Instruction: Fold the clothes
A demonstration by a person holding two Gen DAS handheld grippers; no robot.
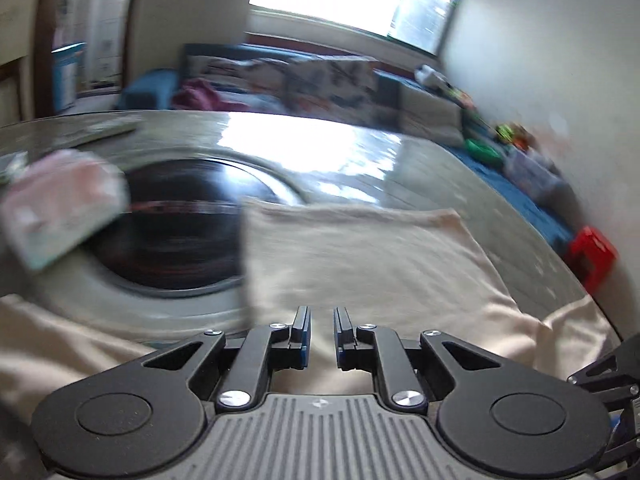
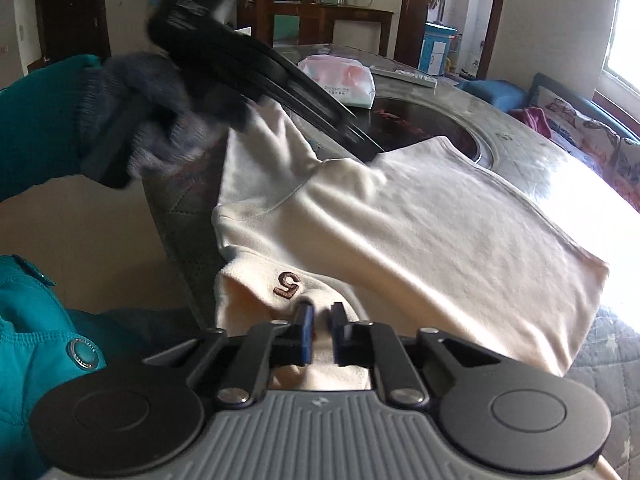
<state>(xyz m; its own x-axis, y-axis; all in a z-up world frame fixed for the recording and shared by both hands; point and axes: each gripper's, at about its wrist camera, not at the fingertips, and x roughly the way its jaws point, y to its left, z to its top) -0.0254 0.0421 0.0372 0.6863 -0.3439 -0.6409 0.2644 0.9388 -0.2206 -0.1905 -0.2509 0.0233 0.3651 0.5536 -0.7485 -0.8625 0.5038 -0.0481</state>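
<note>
The cream top (image 2: 400, 216) lay half-folded over the table (image 2: 532, 160) edge, right gripper (image 2: 322, 334) clamped on its near fabric as an anchor, I'd guess, while the left gripper (image 2: 360, 142), at 11 o'clock, was nearly shut and holding nothing.

Cream garment (image 2: 420, 216), brown embroidered mark (image 2: 287, 280), teal sleeve (image 2: 36, 120).

Cream garment (image 2: 420, 216) on table (image 2: 520, 160), right claw (image 2: 322, 330) pinching its fold
</note>
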